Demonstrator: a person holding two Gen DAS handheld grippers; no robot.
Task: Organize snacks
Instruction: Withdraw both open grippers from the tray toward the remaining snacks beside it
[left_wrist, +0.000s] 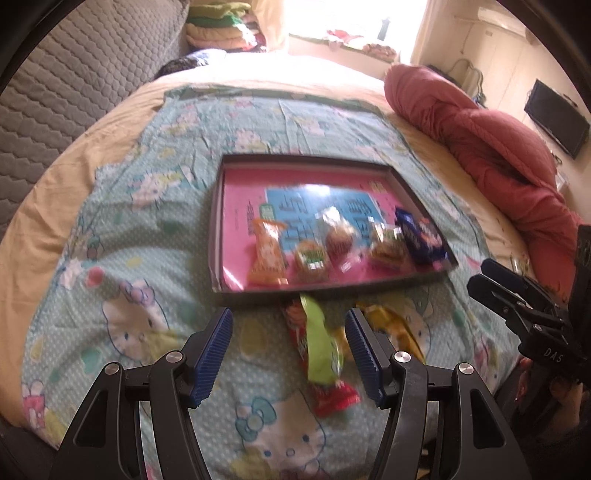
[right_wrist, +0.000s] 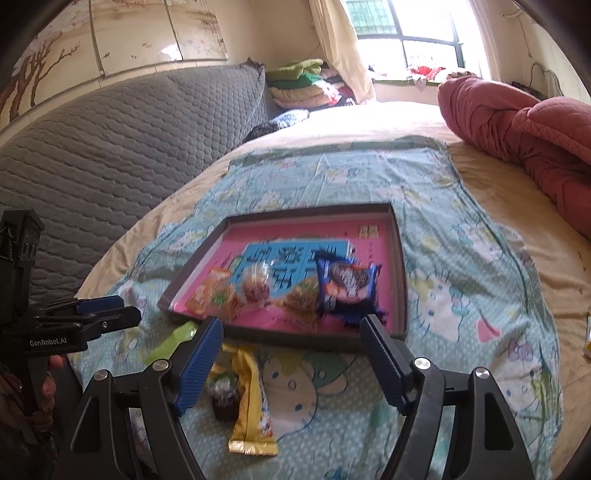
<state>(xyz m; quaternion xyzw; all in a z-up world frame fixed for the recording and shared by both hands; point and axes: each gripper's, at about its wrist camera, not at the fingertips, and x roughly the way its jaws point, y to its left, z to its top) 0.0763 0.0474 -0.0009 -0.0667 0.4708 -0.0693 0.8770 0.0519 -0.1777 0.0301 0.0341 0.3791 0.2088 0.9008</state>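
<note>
On the bed (left_wrist: 110, 229), the shallow box (left_wrist: 218, 221) holds five snacks. Both grippers tilt downward, fingers released and empty: the left gripper (left_wrist: 288, 354) straddles a green packet (left_wrist: 321, 339) at 6 o'clock of the box, the right gripper (right_wrist: 291, 365) hovers over a yellow packet (right_wrist: 251, 402).

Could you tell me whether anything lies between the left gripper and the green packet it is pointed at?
Nothing visible does. The left gripper is open, and the green packet lies uncovered on the sheet between its fingers, resting across a red packet, just short of the tray.
</note>
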